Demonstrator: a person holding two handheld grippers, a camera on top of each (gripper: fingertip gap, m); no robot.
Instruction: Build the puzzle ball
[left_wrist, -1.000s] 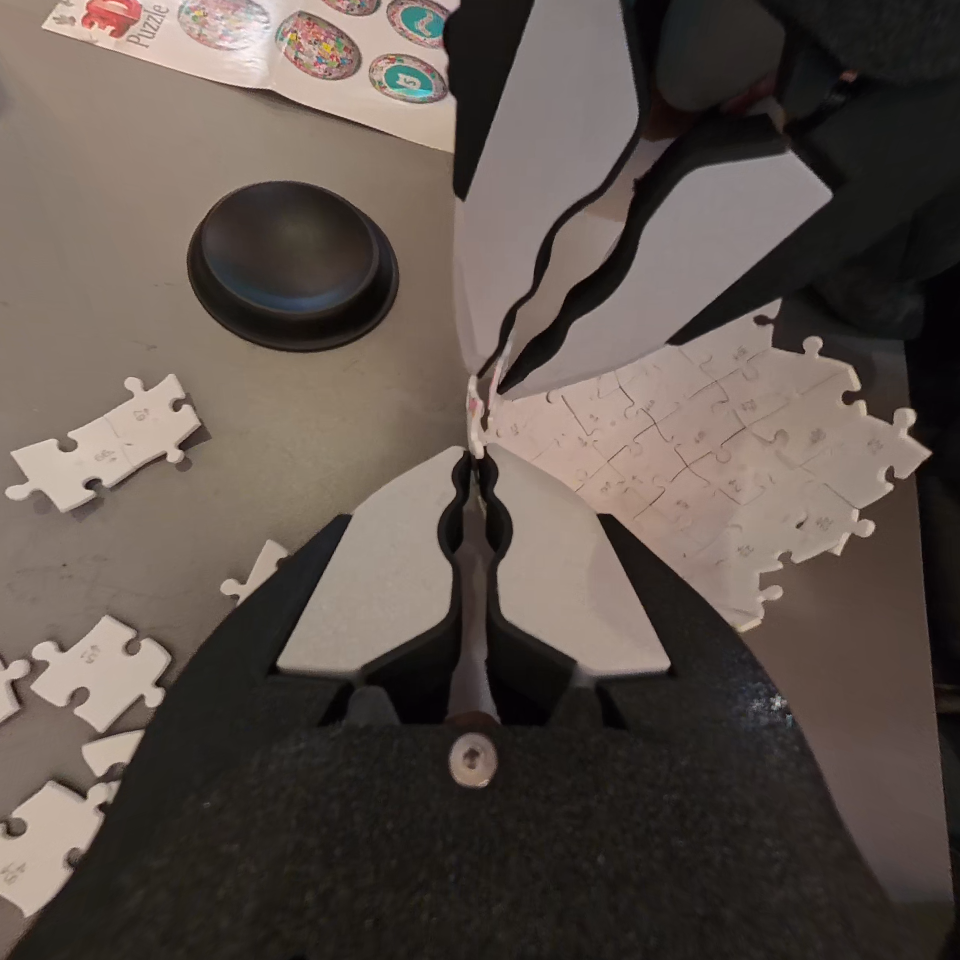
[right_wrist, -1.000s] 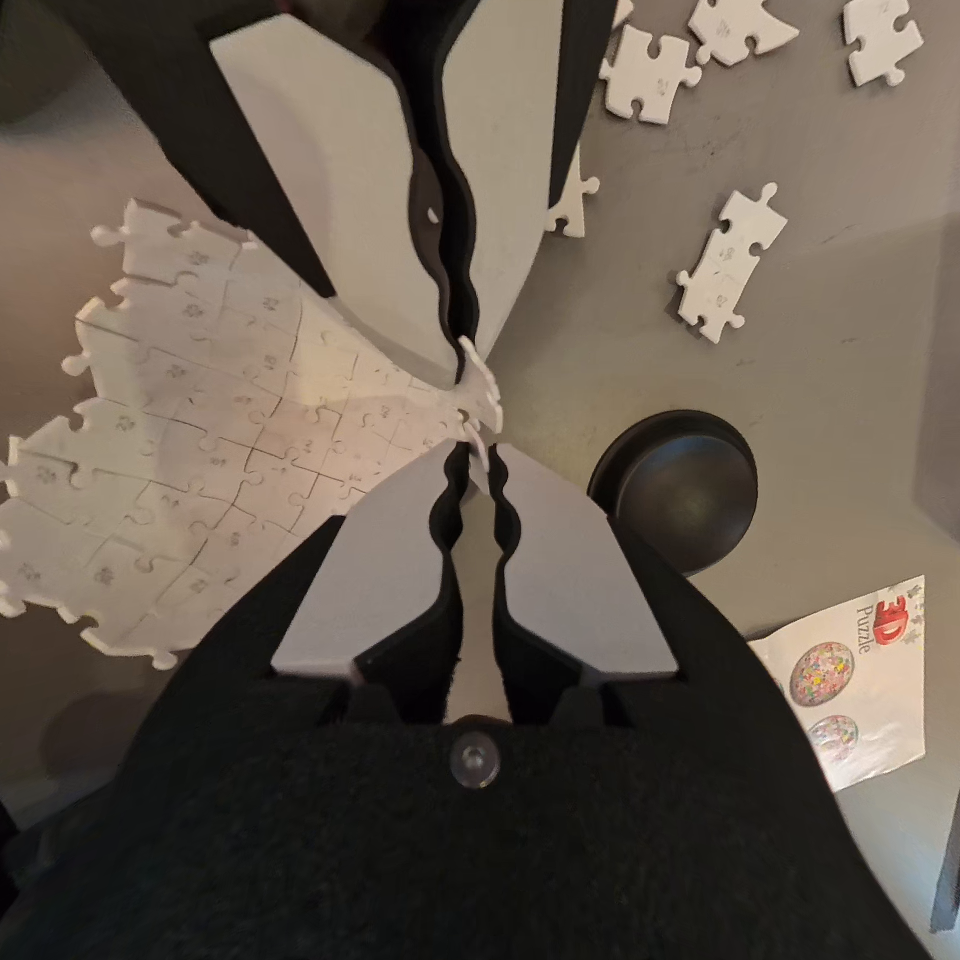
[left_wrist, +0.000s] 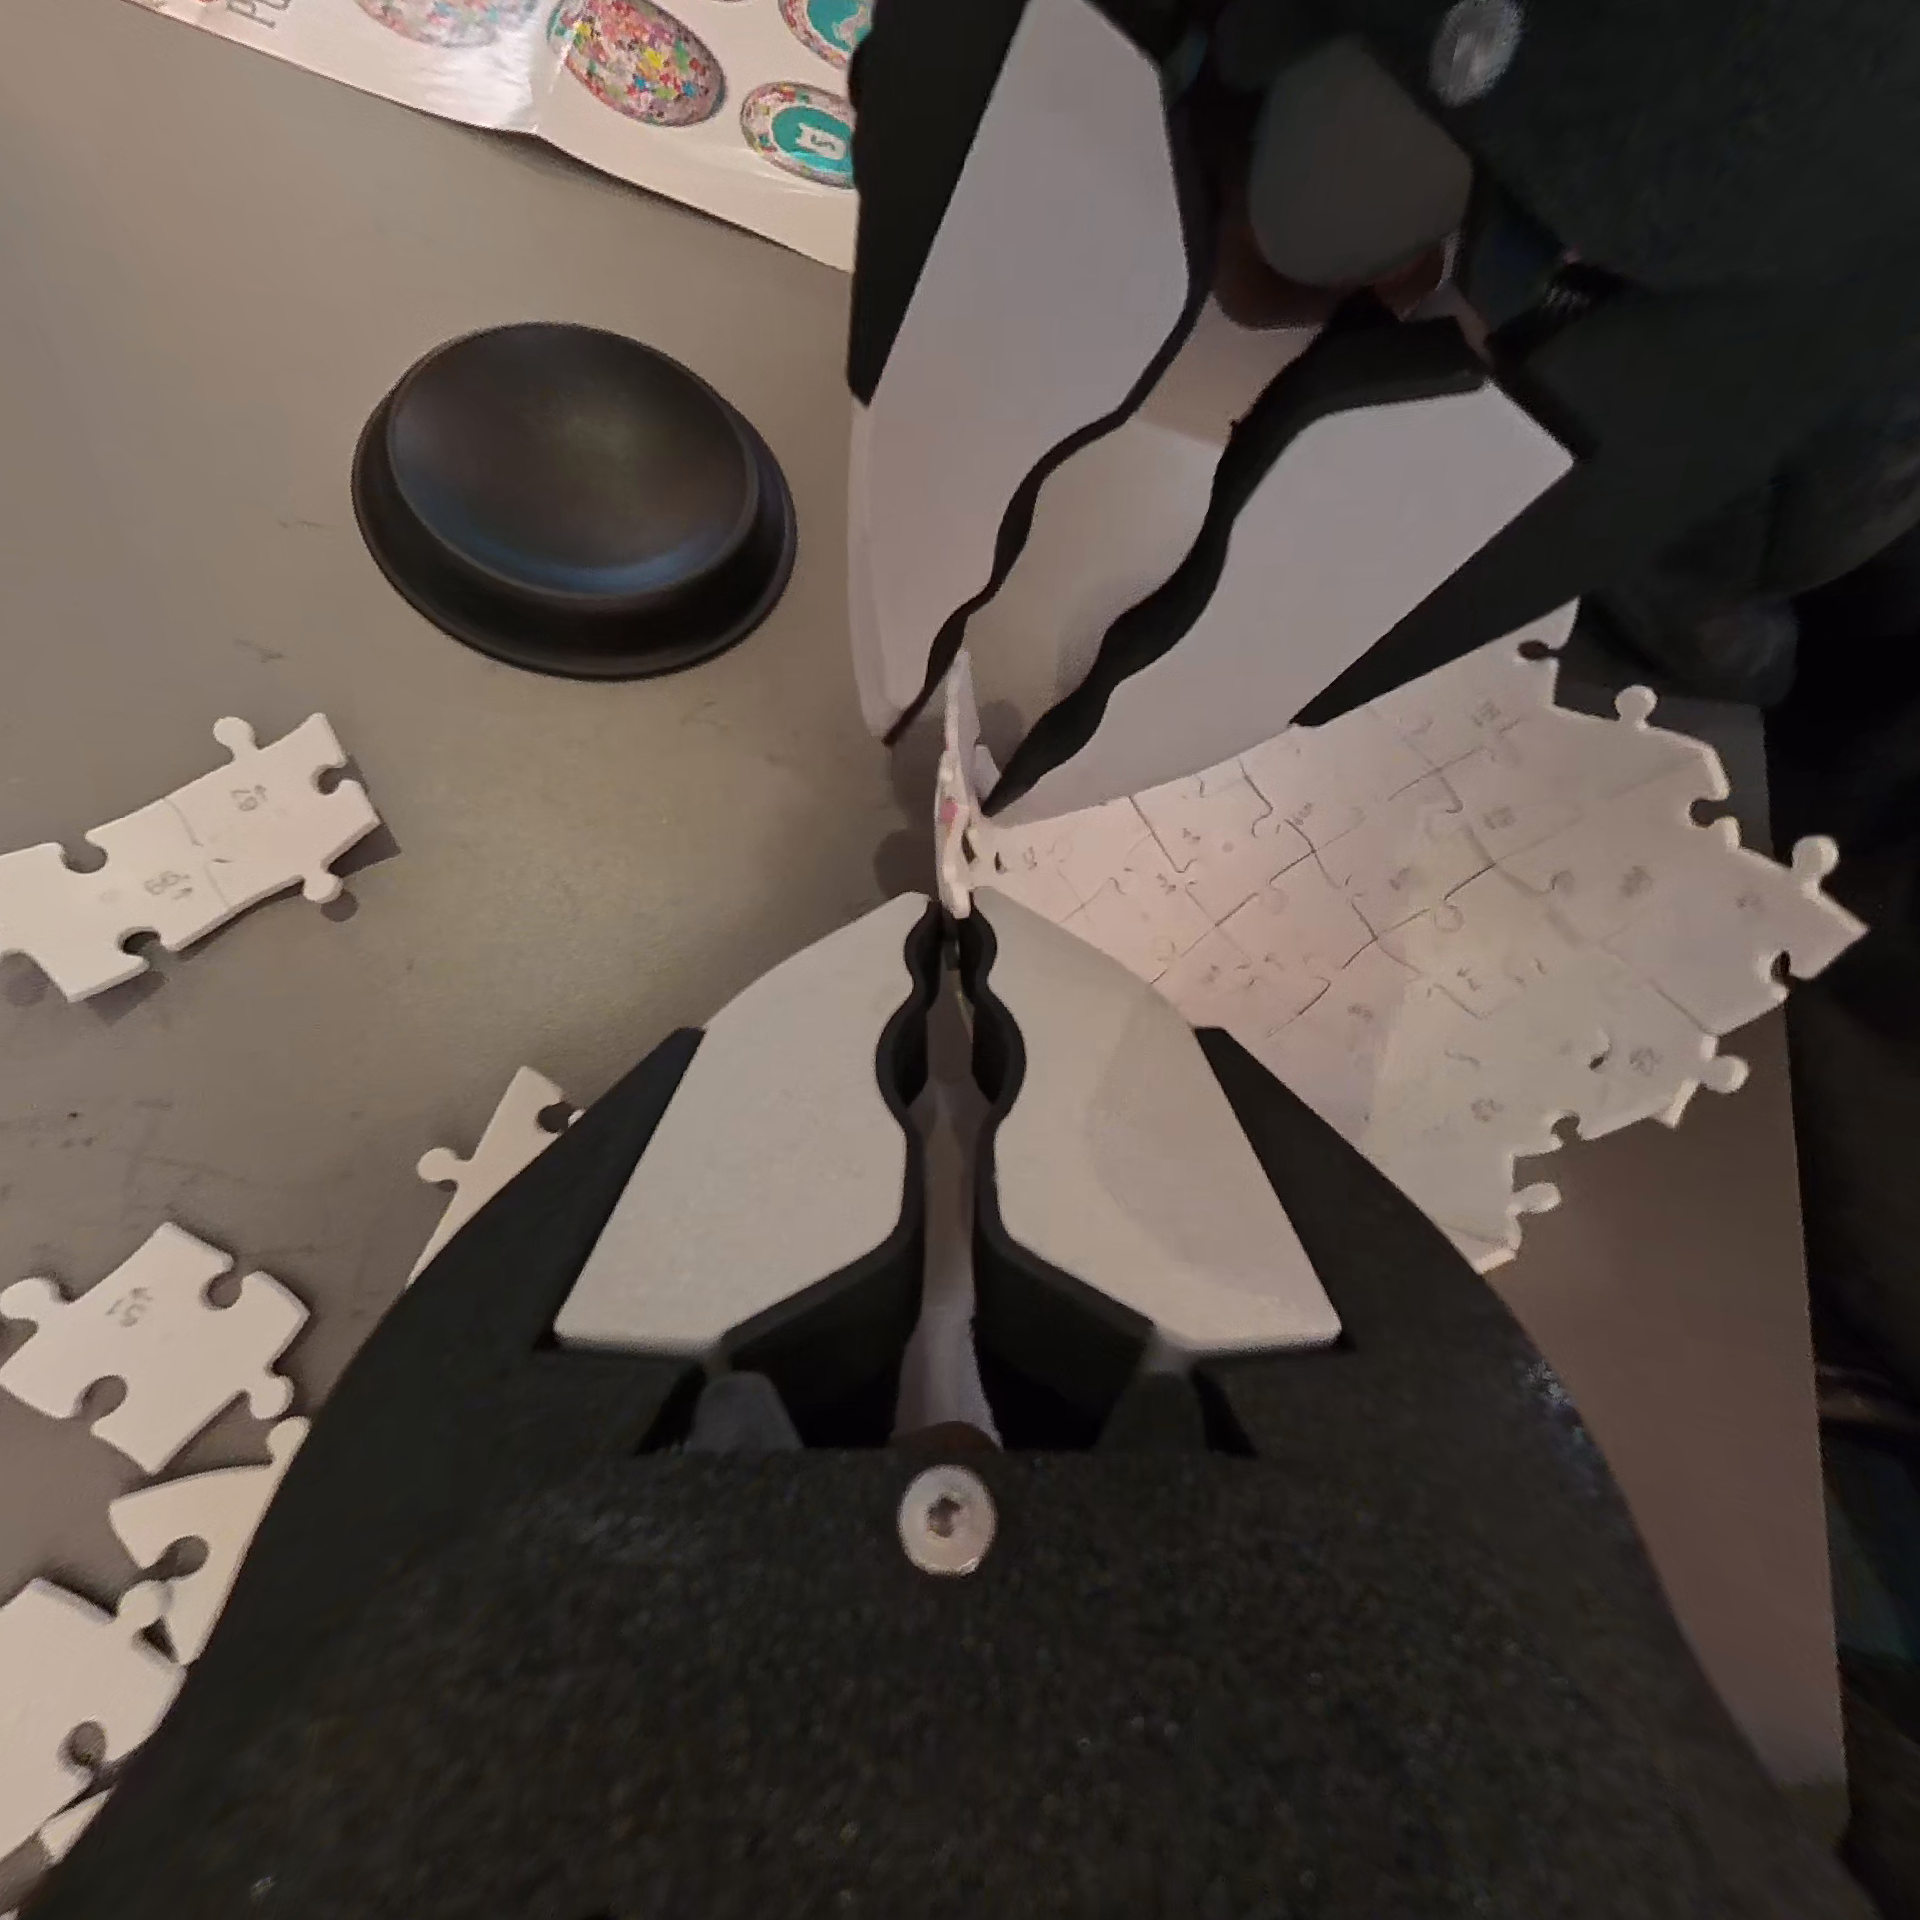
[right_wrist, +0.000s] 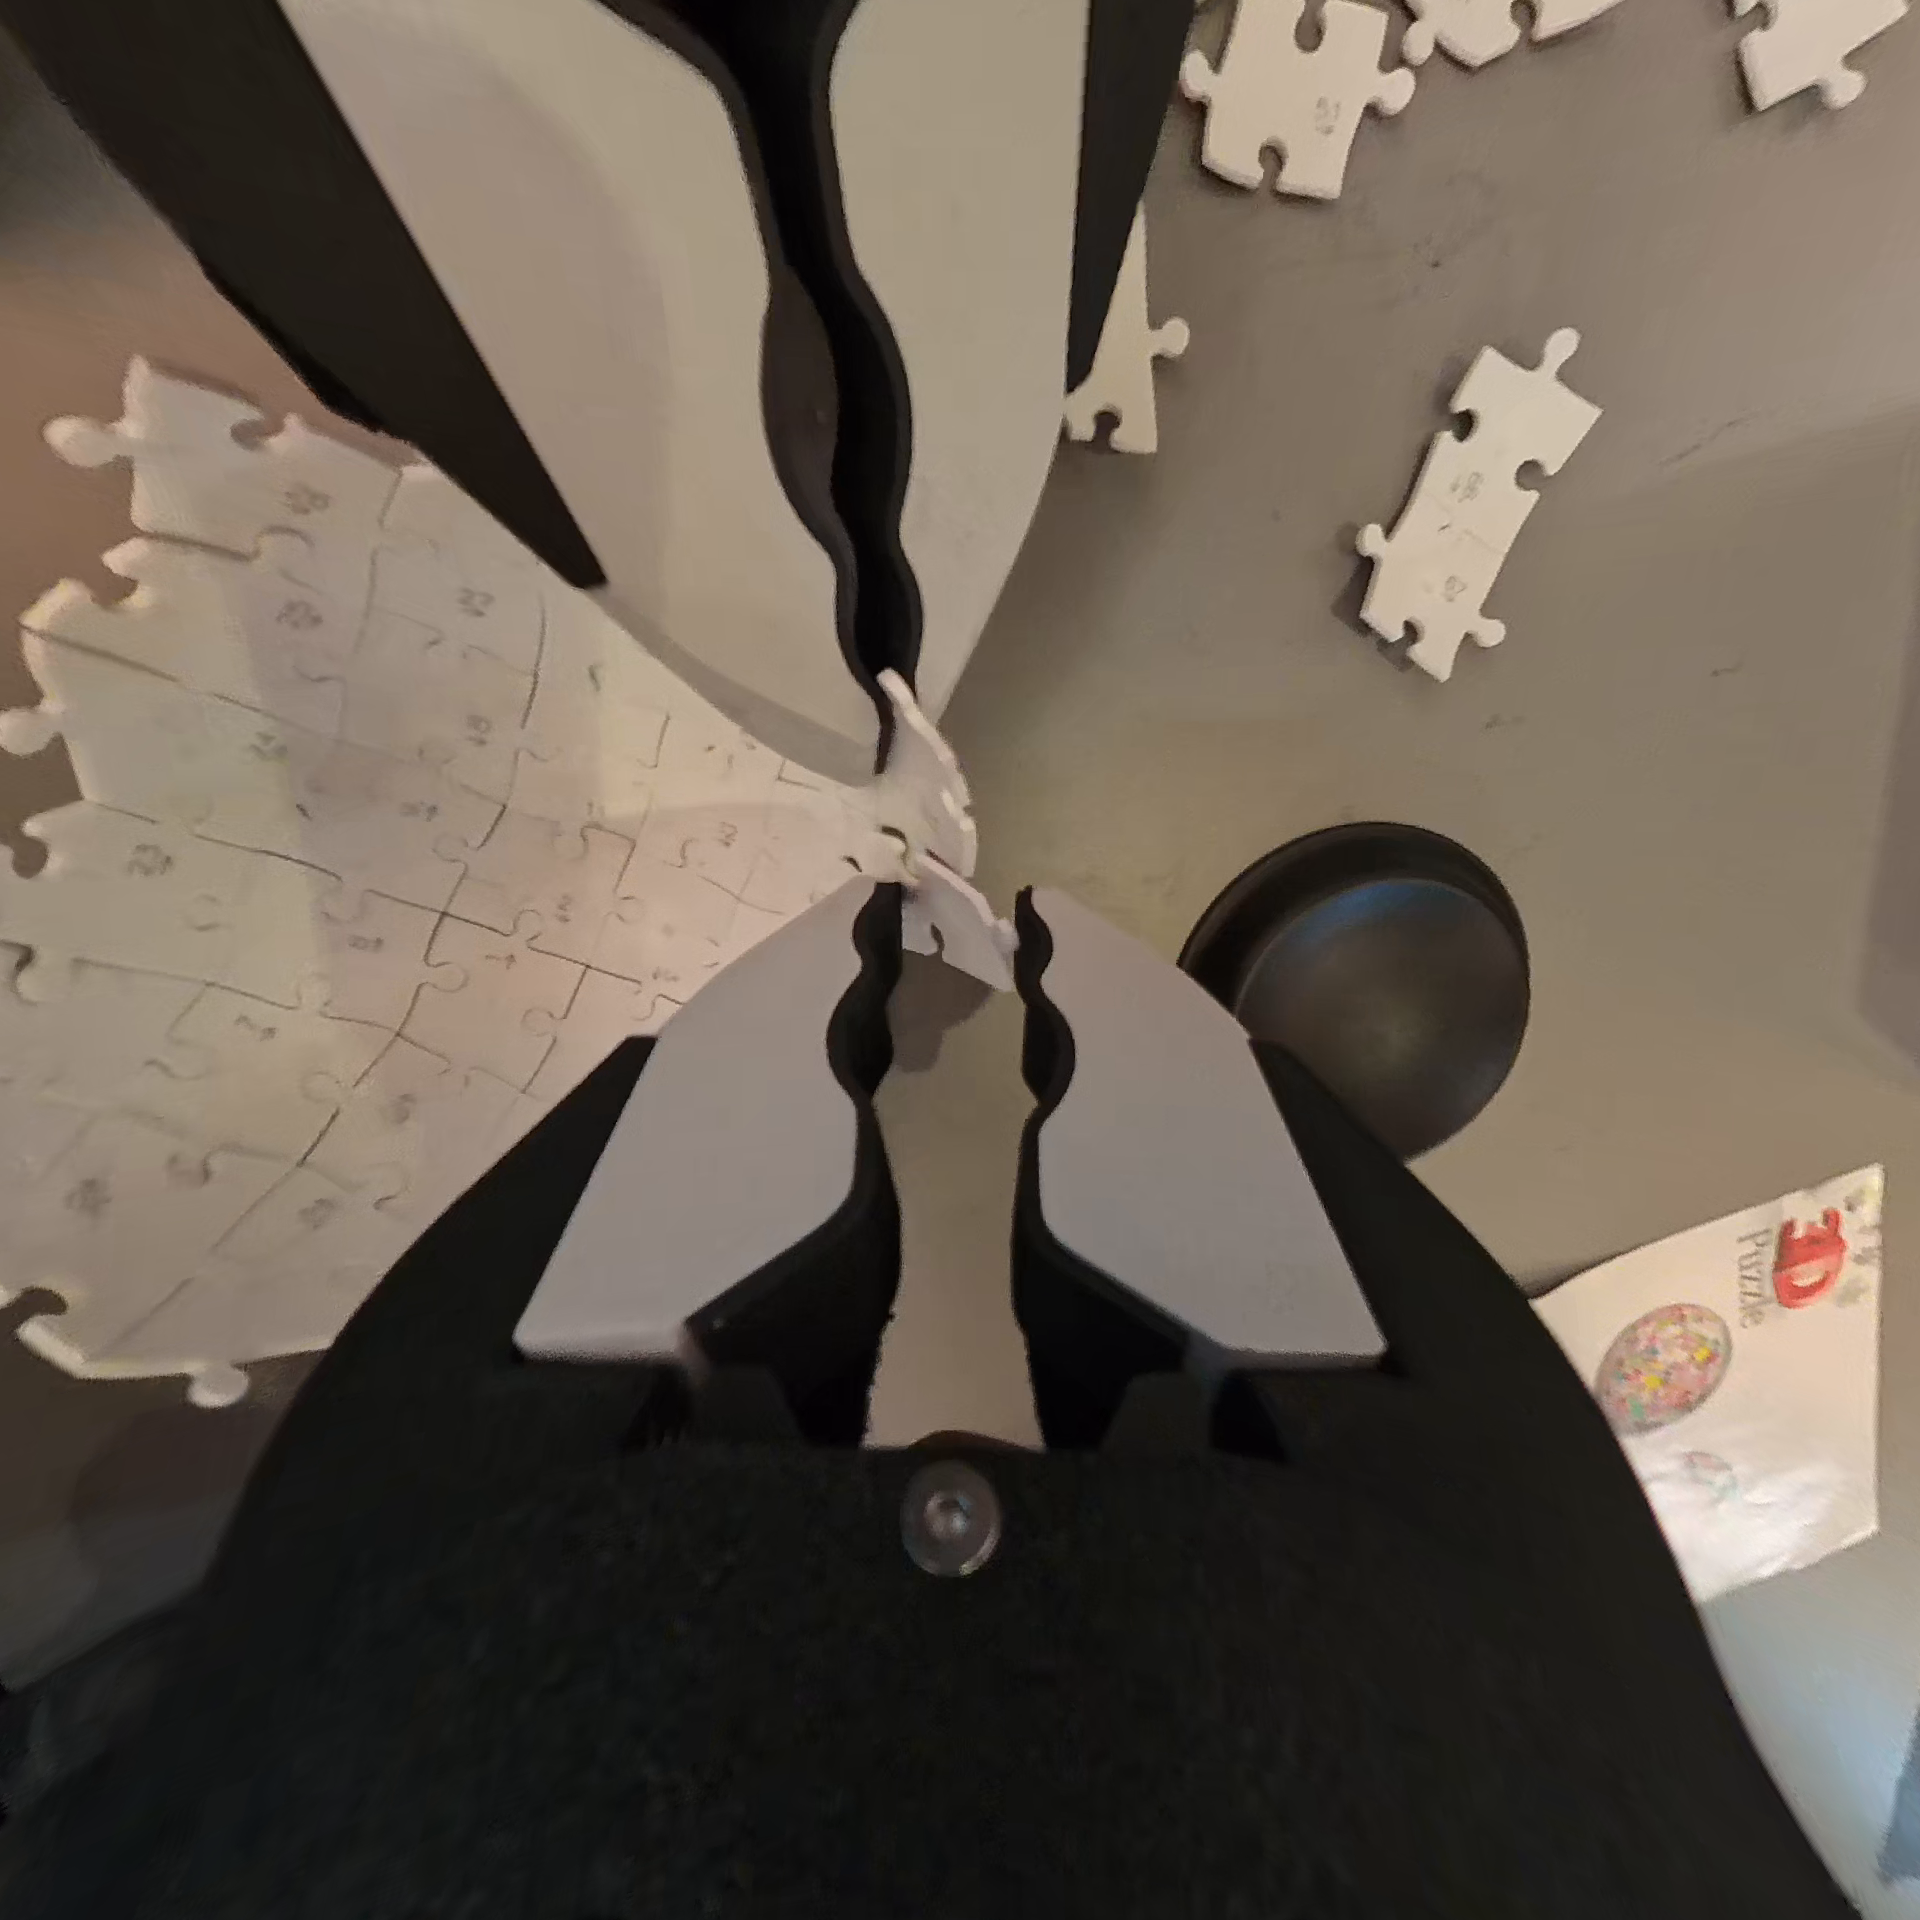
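A: Right, where do we stand on the left gripper (left_wrist: 951, 914)?

B: We've got it clamped on the near edge of the curved white shell of joined puzzle pieces (left_wrist: 1455, 935). Jaws nearly touching, the shell edge pinched between the tips.

A: And the right gripper (right_wrist: 956, 914)?

B: Jaws parted. A small white puzzle piece (right_wrist: 961, 930) sits in the gap at the tips, touching the shell's edge. We can't tell if either fingertip actually contacts it.

A: Shell position?

B: Held up off the grey tabletop (left_wrist: 260, 416), between both grippers, which meet tip to tip from opposite sides.

A: Rest of the table?

B: Round black dish-shaped stand (left_wrist: 571, 499) just beside the grippers. Loose white puzzle pieces (left_wrist: 197, 852) scattered further out, one a joined pair. Printed paper leaflet (right_wrist: 1745, 1382) lies flat past the stand.
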